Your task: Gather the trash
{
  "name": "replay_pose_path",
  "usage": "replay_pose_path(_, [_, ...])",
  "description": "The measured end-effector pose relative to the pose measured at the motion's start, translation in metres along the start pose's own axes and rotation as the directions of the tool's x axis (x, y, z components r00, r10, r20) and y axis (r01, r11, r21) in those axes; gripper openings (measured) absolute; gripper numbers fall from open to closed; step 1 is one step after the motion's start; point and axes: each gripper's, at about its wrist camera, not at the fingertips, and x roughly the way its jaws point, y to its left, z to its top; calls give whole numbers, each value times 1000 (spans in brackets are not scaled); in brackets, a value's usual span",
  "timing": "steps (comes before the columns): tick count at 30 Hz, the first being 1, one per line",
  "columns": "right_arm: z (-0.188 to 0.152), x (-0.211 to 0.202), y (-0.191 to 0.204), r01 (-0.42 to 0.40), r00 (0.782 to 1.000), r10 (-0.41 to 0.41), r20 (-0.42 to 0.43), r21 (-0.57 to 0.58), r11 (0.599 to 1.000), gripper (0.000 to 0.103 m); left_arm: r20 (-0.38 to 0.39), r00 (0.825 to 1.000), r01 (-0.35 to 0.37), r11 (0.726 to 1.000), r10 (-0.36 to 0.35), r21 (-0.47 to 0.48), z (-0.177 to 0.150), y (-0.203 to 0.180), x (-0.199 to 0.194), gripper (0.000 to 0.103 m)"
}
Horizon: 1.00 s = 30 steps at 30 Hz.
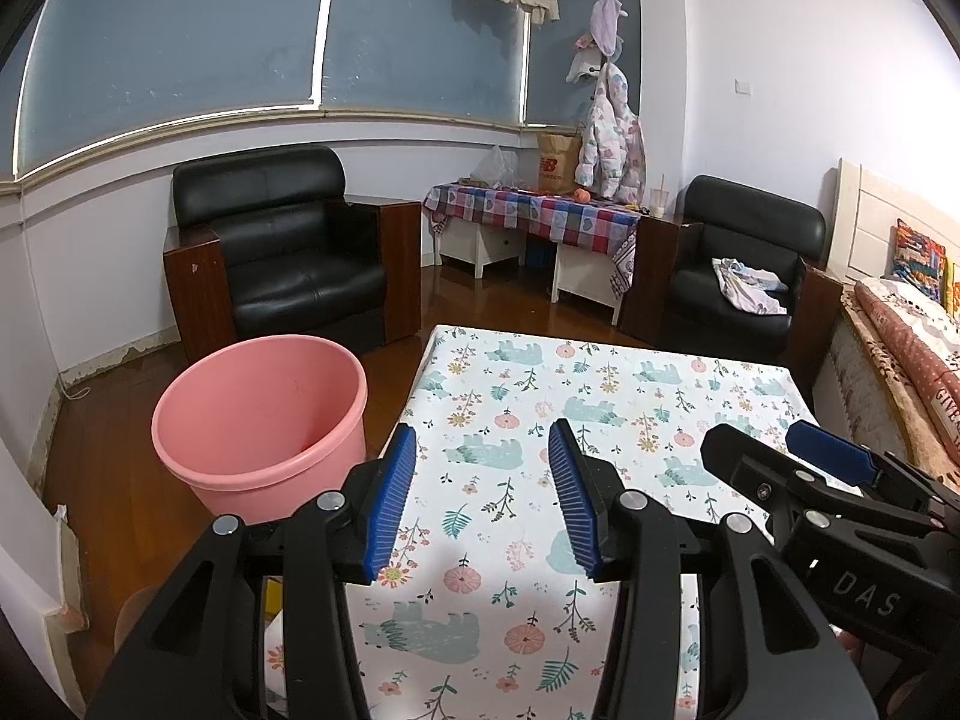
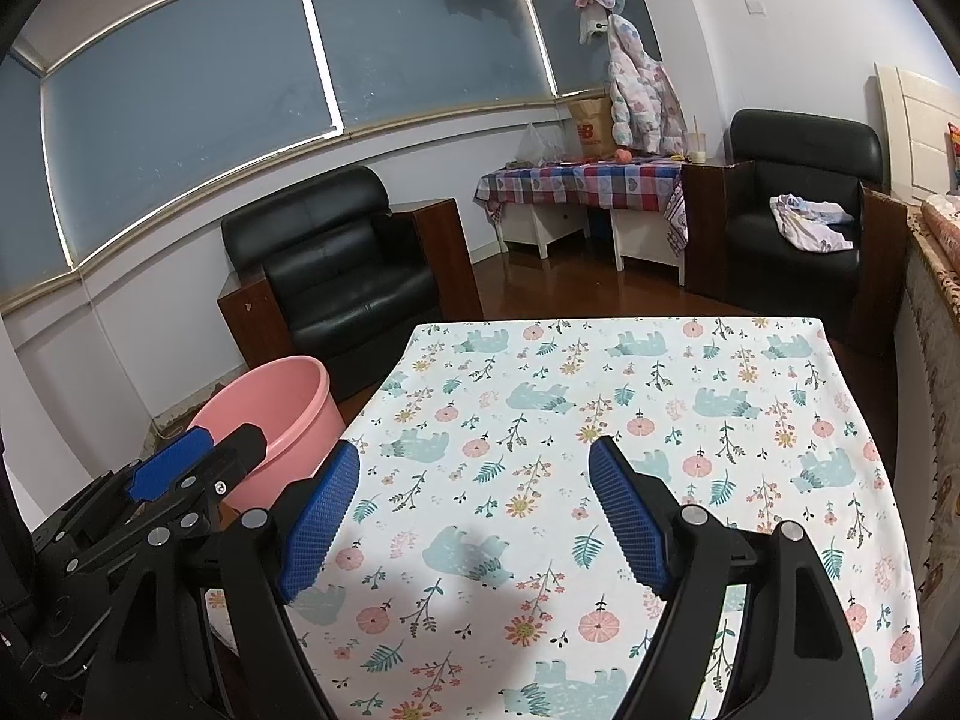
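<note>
A table point(image 1: 600, 396) fills the lower centre of both views, covered with a white cloth printed with teal bears, pink flowers and leaves. No trash shows on the cloth in either view. The floor around it is glossy dark wood.

Across the top of both frames runs a row of blue-grey window blinds point(image 1: 180, 48) above a pale wall. A black leather armchair point(image 1: 282, 246) with wooden sides stands at centre left of the left wrist view; a second black armchair point(image 1: 744, 258) at centre right has crumpled cloth point(image 1: 747, 285) on its seat. Between them is a side table under a checked cloth point(image 1: 534, 210), carrying a paper bag point(image 1: 558, 162) and a plastic bag point(image 1: 497, 165). A padded jacket point(image 1: 612, 138) hangs above it. A bed point(image 1: 900, 348) with patterned bedding lies along the right edge.

The pink bucket point(image 1: 258, 414) stands on the floor just beside the table's left edge, at lower left in both views. Its visible inside looks bare.

The left tool point(image 1: 483, 498) hovers over the near part of the cloth, jaws apart and holding nothing. The right tool point(image 2: 474, 516) hovers beside it, jaws wide and also holding nothing; each appears at the edge of the other's view.
</note>
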Motion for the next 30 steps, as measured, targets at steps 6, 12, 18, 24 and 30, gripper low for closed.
replay_pose_path(6, [-1, 2, -2, 2, 1000, -2, -4, 3, 1000, 78, -9, 1000, 0, 1000, 0, 0, -2, 0, 3, 47])
replay_pose_path(12, [-1, 5, -6, 6, 1000, -6, -11, 8, 1000, 78, -30, 1000, 7, 1000, -7, -1, -6, 1, 6, 47])
replay_pose_path(18, [1, 11, -14, 17, 1000, -16, -27, 25, 1000, 78, -52, 998, 19, 1000, -18, 17, -6, -3, 12, 47])
replay_pose_path(24, [-2, 22, -31, 60, 996, -57, -64, 51, 997, 78, -101, 993, 67, 996, -62, 53, -3, -14, 28, 47])
replay_pose_path(30, [-1, 41, -65, 162, 980, -150, -131, 86, 983, 78, -171, 976, 158, 980, -136, 121, -5, -41, 56, 47])
